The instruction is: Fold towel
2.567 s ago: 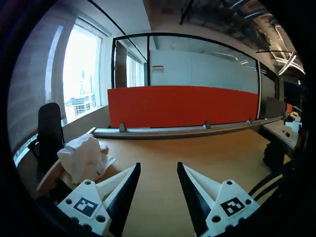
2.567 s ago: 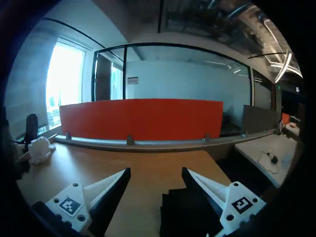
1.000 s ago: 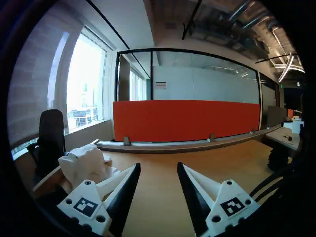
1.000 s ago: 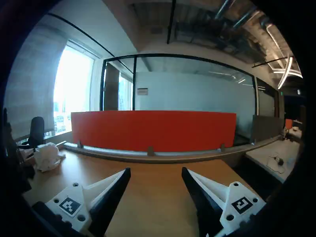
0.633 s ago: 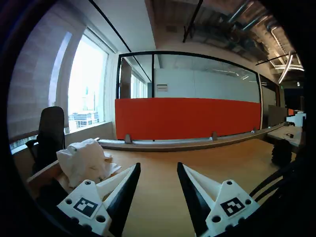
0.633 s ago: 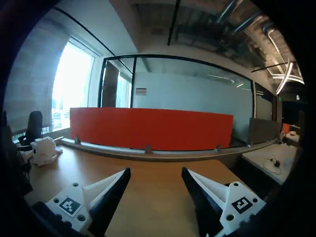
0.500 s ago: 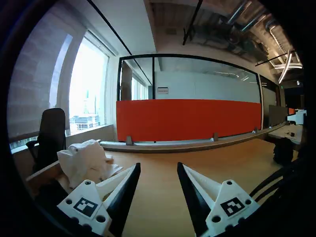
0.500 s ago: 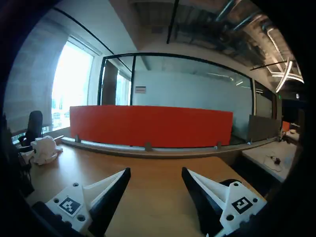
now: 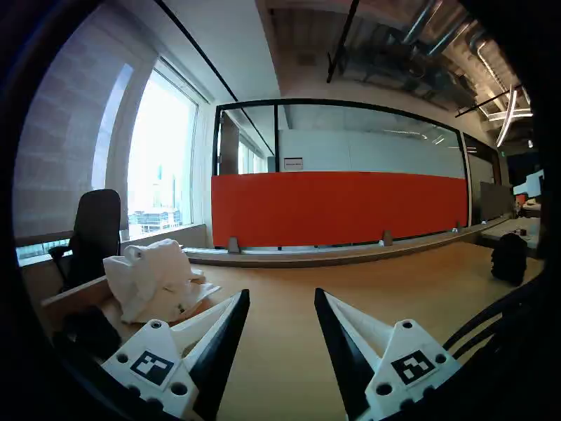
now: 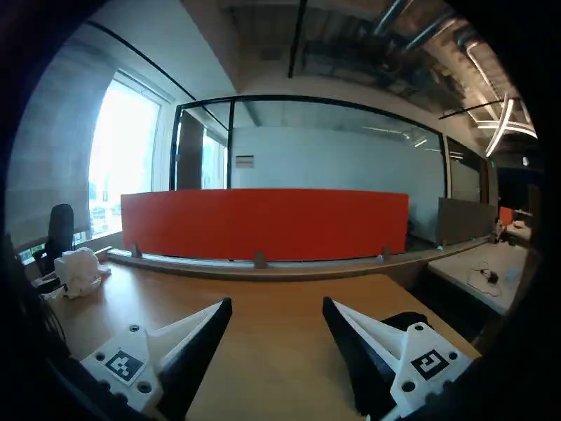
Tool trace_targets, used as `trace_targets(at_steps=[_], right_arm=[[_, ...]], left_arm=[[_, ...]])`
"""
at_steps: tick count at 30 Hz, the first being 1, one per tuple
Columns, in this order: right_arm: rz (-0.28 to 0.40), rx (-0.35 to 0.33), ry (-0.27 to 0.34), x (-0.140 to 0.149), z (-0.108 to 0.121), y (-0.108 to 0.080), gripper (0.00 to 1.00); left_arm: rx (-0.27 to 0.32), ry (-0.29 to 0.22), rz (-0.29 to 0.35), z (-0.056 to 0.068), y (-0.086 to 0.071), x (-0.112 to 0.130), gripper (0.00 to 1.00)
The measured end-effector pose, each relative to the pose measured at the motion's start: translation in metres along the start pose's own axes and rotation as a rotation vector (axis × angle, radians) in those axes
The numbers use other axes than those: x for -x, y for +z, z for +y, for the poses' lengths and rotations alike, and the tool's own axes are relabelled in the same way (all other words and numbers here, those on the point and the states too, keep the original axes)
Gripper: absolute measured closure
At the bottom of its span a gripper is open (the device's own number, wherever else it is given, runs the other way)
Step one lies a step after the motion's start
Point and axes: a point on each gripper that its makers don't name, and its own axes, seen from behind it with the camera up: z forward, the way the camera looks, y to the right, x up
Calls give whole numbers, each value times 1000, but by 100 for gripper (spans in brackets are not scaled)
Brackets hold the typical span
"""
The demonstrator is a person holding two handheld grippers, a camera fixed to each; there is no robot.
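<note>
Left gripper view / gripper: the left hand-held gripper point(image 9: 280, 296) was open, jaws spread with nothing between them, held low over the light wooden surface point(image 9: 393, 281).
Left gripper view / towel: the white crumpled cloth towel point(image 9: 151, 281) sat on the surface near its left edge, ahead and to the left of the gripper and just beyond the left finger. Contact couldn't be told, but it looked apart.
Left gripper view / towel axis: a bunched heap with no clear long axis. A flatter flap trailed toward the gripper side.
Left gripper view / backdrop: the orange divider panel point(image 9: 336, 207) stood straight ahead, with the towel well short of it.
Right gripper view / gripper: the right hand-held gripper point(image 10: 277, 303) was open too and empty, over the same surface point(image 10: 175, 291).
Right gripper view / towel: the towel point(image 10: 77, 272) was at far left and small, well apart from the fingers.
Nearer hand: left, by my read.
Next move: probably the left gripper turns left and forward to pinch the near flap. The right one would need to cross the surface before it can help spread the towel.
</note>
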Motion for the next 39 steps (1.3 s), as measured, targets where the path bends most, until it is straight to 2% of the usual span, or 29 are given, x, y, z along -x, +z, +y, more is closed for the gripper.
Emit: trace_targets(at_steps=[11,20,29,39], right_arm=[[14,3,-18,1,5,-3,0],[18,-1,-25,3,4,-7,0],[18,-1,-15,7,6,-7,0],[29,-6,-17,3,6,-4,0]], left_arm=[[3,-18,25,9,0,14,33],[-2,-19,36,8,-2,24,33],[-9,-19,30,5,0,28,33],[2,-19,2,7,3,36,33]])
